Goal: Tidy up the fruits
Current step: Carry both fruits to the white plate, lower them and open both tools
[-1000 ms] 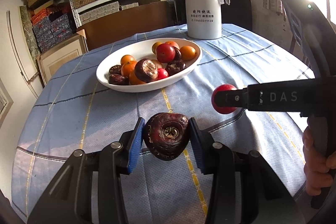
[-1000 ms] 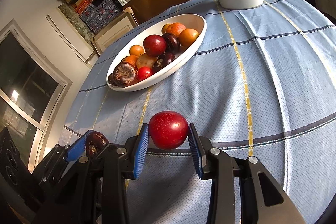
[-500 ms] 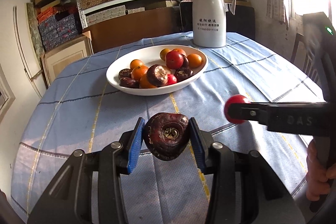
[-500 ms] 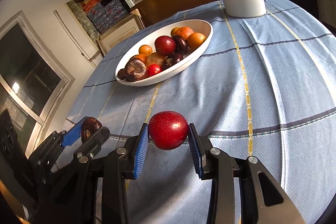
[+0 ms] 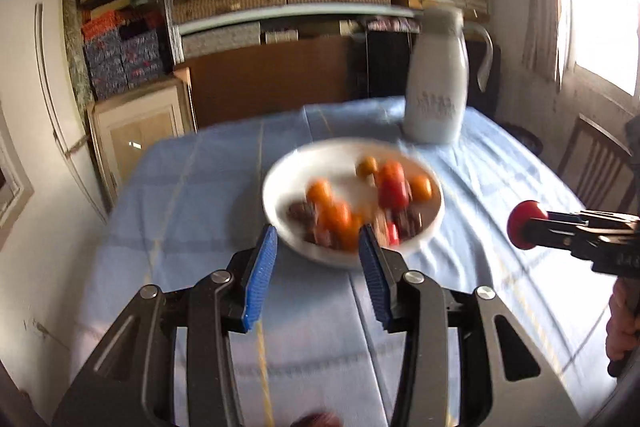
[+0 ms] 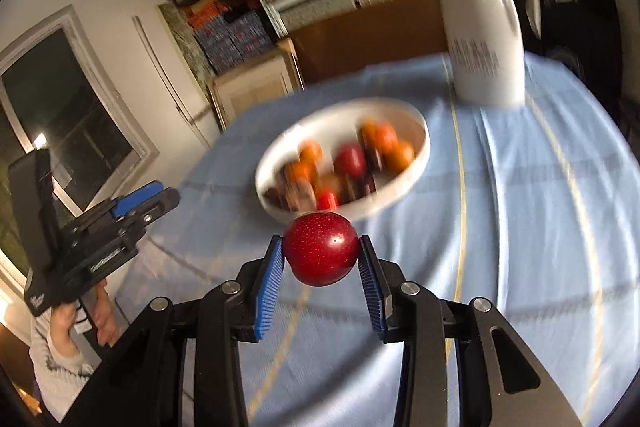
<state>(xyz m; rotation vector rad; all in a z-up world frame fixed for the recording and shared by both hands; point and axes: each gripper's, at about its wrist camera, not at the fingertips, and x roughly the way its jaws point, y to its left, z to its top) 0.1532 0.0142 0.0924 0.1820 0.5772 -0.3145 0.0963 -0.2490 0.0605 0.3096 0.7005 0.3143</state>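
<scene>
1. The left gripper is tilted down over the blue tablecloth. Its blue pads stand apart with nothing between them.
2. A sliver of a dark fruit shows at the bottom edge, below the fingers.
3. The white bowl of fruit lies just beyond the fingertips, blurred.
4. The right gripper is also tilted down, clamped on the red fruit, which sits at the pad tips.
5. The print on the white jug is too blurred to read.
</scene>
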